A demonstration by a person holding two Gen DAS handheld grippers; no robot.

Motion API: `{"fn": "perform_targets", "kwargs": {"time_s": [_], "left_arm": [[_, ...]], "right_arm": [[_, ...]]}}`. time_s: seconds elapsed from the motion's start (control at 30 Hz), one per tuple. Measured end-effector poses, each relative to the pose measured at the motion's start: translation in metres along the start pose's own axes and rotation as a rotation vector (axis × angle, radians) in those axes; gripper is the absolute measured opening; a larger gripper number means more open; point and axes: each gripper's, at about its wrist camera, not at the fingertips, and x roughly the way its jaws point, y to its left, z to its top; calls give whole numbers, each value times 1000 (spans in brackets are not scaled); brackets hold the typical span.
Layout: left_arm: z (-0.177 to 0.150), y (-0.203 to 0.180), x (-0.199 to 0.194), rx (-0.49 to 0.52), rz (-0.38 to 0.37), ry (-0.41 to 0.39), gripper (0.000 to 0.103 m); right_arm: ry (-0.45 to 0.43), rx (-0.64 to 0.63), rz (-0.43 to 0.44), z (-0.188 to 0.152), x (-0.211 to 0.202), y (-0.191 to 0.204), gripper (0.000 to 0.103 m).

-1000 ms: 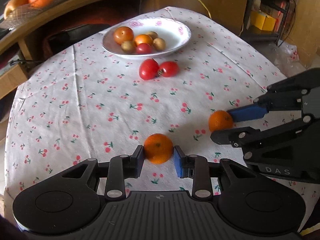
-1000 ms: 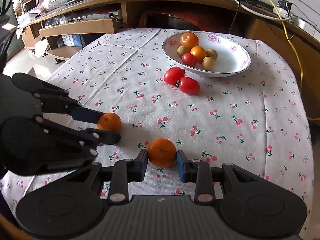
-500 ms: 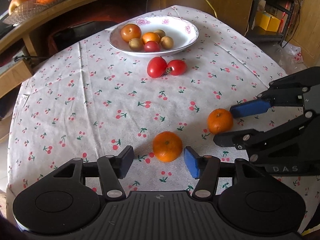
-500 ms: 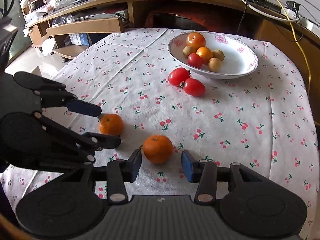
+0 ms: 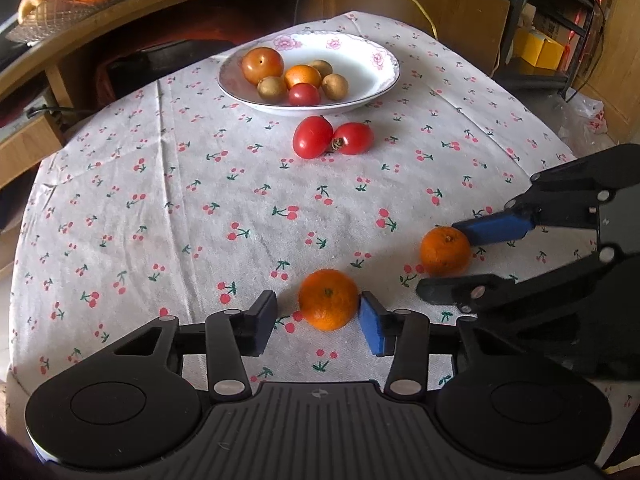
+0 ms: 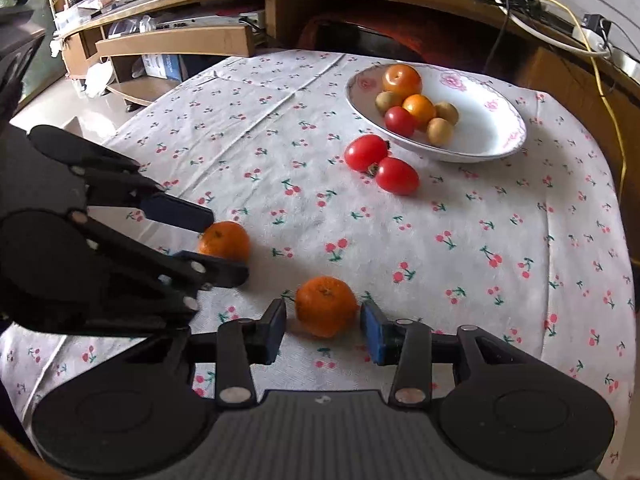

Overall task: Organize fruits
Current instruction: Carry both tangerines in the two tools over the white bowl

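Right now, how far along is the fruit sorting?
Done: six fruits sit in the plate. In hand: nothing gripped. The left gripper is open around one orange, and the right gripper is open around the other orange; both oranges rest on the tablecloth. Left: those two oranges, plus two tomatoes lying beside the plate.

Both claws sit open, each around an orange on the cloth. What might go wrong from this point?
1. The orange in the left claw sits off-centre and looks to be against one pad. Closing may roll it away rather than pinch it.
2. The right claw works close beside the left one, so they could knock together on the lift.
3. Two tomatoes lie just in front of the bowl. A low carry might bump them.
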Motion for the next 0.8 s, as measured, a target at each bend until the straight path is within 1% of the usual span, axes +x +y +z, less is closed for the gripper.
{"fn": "perform_targets", "kwargs": {"time_s": [0.03,0.07,0.1,0.37,0.8], "left_arm": [[0,0,0,-2,-2,-1,50],[0,0,0,-1,-11,-1,43],[1,0,-1,0,-22,0,40],[2,-4,0,12,-8,-3,38],[15,-4,-4,1,27,-53,38]], "right_arm": [[-2,-9,-4,1,0,2,35],[-5,-17,-10,2,-1,3,33],[-5,-20,-13,3,-1,3,33],[-4,-28,-30,5,-2,4,32],[-36,16,-75,19,-9,-5,32]]}}
